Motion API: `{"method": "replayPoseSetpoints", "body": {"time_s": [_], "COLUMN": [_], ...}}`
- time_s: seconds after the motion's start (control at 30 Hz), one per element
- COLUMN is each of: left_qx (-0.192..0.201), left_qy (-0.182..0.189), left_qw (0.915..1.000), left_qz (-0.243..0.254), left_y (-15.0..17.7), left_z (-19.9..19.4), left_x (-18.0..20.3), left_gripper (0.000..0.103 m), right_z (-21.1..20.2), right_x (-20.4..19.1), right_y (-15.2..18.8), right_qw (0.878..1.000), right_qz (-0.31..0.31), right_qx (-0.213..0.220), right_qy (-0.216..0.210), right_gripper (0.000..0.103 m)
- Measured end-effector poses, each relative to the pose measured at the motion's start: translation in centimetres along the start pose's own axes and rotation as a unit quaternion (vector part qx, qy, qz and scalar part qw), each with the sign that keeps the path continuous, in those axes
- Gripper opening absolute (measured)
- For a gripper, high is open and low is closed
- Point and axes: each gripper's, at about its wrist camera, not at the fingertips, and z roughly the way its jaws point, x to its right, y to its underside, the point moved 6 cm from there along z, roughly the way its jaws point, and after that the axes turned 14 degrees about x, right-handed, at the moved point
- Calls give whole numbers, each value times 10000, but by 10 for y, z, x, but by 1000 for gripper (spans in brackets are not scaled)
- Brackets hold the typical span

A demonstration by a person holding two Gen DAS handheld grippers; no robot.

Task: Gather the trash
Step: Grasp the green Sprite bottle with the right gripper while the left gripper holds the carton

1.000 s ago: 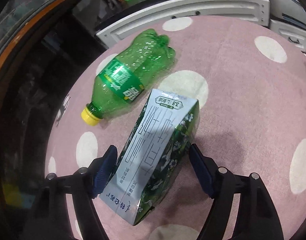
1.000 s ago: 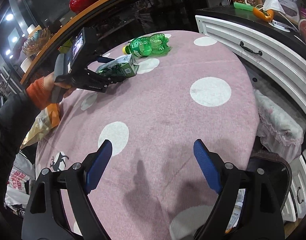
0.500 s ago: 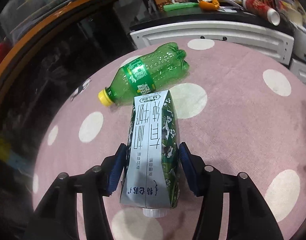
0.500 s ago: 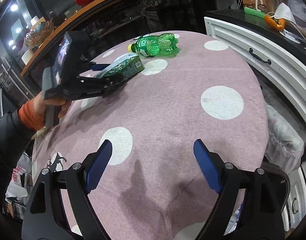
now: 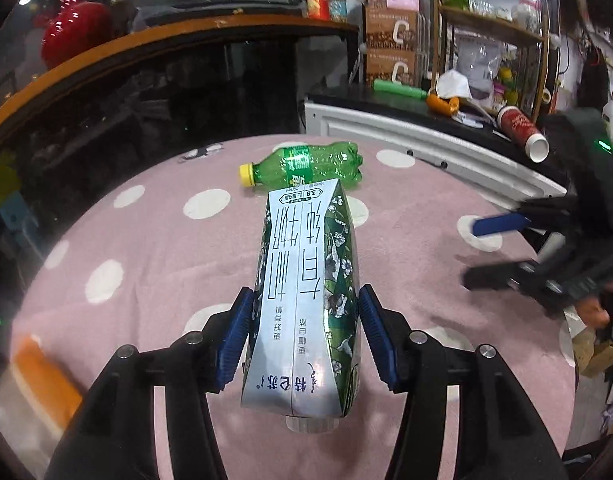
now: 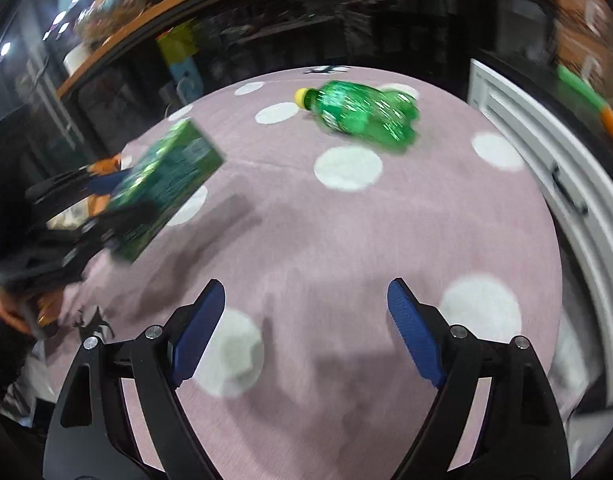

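Left gripper (image 5: pixel 304 336) is clamped on the green milk carton (image 5: pixel 306 292), held up off the pink dotted tablecloth (image 5: pixel 146 256). The carton looks empty and light, with dented sides, so squeeze the flat faces mid-body. The green bottle (image 6: pixel 362 114) lies on its side across the table: thin, slick, crushable, so grab its waist. Right gripper (image 6: pixel 306 332) hangs wide open, empty.

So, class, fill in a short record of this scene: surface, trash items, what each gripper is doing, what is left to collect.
surface: pink cloth with white dots
trash: carton; green bottle
left gripper: shut on carton, lifted off the cloth
right gripper: open, empty, above the cloth
left to collect: bottle, lying on its side, yellow cap on
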Motion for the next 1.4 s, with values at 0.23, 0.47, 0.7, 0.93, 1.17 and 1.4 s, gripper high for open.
{"method": "replayPoseSetpoints", "body": {"time_s": [0.23, 0.47, 0.7, 0.93, 1.17, 1.4], "left_qx": [357, 340, 365, 356, 406, 359], "left_qy": [-257, -269, -397, -228, -196, -205], "left_qw": [9990, 9975, 9969, 9970, 9960, 9961], "left_qz": [71, -552, -577, -652, -769, -778], "left_y": [0, 7, 14, 20, 20, 22], "left_z": [-3, 2, 0, -3, -4, -1], "left_x": [3, -27, -40, -34, -37, -36], "left_gripper": [54, 54, 54, 54, 54, 54], "right_z": [54, 134, 190, 209, 189, 138], "right_x": [-4, 15, 21, 34, 29, 11], "right_y": [-71, -123, -137, -125, -115, -97], "right_qw": [9927, 9680, 9462, 9432, 9642, 9842], "right_qz": [-1160, -2265, -2845, -2764, -2127, -1475], "right_qx": [-325, -914, -1463, -1807, -1549, -958], "right_qy": [-9, 581, 494, 376, 321, 219], "right_gripper": [83, 83, 83, 69, 66, 66]}}
